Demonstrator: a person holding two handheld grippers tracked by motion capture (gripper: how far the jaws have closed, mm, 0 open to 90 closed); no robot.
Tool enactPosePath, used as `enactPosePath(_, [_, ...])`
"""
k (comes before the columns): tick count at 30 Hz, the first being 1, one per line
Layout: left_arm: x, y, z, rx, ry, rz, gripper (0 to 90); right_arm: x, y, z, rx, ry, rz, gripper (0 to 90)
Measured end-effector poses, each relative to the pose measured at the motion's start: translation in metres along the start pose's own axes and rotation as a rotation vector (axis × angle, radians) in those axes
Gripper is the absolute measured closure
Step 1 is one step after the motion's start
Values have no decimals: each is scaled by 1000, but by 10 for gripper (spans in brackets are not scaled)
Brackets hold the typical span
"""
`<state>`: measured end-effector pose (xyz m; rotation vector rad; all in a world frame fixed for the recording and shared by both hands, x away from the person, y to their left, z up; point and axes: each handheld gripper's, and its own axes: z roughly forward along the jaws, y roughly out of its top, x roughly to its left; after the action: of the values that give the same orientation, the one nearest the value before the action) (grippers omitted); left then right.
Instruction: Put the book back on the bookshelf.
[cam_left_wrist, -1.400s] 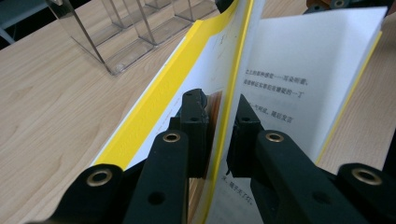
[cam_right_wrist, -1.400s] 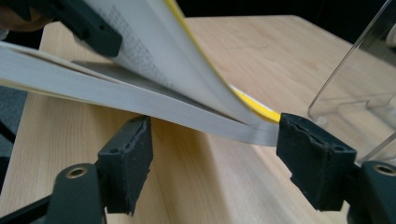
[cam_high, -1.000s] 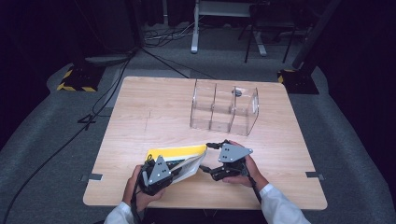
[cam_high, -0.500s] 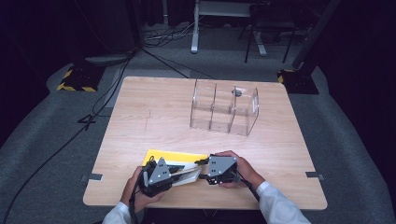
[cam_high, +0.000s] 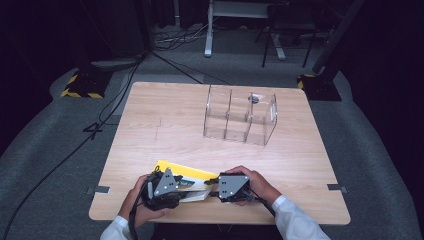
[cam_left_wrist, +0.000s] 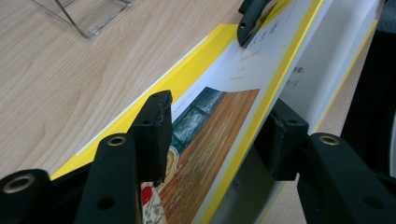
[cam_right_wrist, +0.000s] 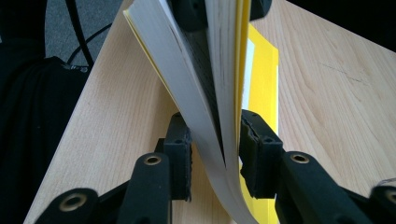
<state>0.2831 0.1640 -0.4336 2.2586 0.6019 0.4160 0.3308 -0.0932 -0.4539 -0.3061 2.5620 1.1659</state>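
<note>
Grippers work from both ends of a yellow-covered book (cam_high: 192, 179) at the near edge of the wooden table (cam_high: 165, 125). The left gripper (cam_high: 165, 187) has its jaws around the front cover and first pages; the right gripper (cam_high: 220, 187) straddles a fanned sheaf of pages, jaws close but, by my eye, not yet pinched tight. To do this well, I'd keep the left grip steady as an anchor and let the right lift only a thin sheaf, gently, so nothing creases. The left gripper view shows a picture printed on the cover (cam_left_wrist: 210, 126); the right gripper view shows the grey page edges (cam_right_wrist: 187, 84) curving apart. The clear acrylic organizer (cam_high: 240, 116) stands well apart.
</note>
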Motion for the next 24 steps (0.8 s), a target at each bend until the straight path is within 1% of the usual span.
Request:
enactPosePath(3, [-1, -2, -1, 8, 19, -2, 431, 1, 0, 0, 3, 1, -7, 669])
enactPosePath(6, [1, -3, -5, -10, 26, -18, 395, 0, 1, 0, 1, 2, -6, 670])
enactPosePath(8, [3, -3, -10, -20, 25, -21, 369, -2, 1, -1, -8, 2, 0, 672])
enactPosePath(9, [4, -3, -13, -18, 15, -26, 362, -2, 1, -1, -8, 3, 5, 674])
enactPosePath(10, [4, -3, -13, -18, 15, -26, 354, -2, 1, -1, -8, 3, 5, 674])
enactPosePath(11, [5, -3, -15, -12, 8, -25, 354, -3, 2, -1, -8, 0, -3, 676])
enactPosePath(13, [4, -3, -18, -9, -4, -18, 351, -2, 2, -1, -5, 5, -1, 678])
enactPosePath(15, [4, -4, -20, -15, -19, -15, 332, -3, 3, -1, 5, 5, -7, 686])
enactPosePath(16, [4, -4, -23, -29, -48, -13, 294, -3, 2, -1, 8, 5, -10, 697])
enactPosePath(17, [5, -4, -25, -37, -66, -10, 234, -3, 2, -2, 15, 6, -12, 704])
enactPosePath(18, [5, -5, -26, -43, -81, -12, 247, -4, 1, -2, 11, 5, -10, 710])
enactPosePath(19, [4, -6, -24, -32, -76, -11, 245, -5, 1, -3, -3, 5, 0, 719])
enactPosePath(20, [3, -5, -20, -11, -71, 2, 241, -6, 1, -4, -9, 6, 8, 729])
enactPosePath(23, [-5, -1, -5, 58, -62, 51, 226, -7, 3, -5, -17, 0, 4, 739])
enactPosePath(24, [-7, 0, 0, 77, -52, 64, 226, -7, 4, -5, -17, -3, 0, 739])
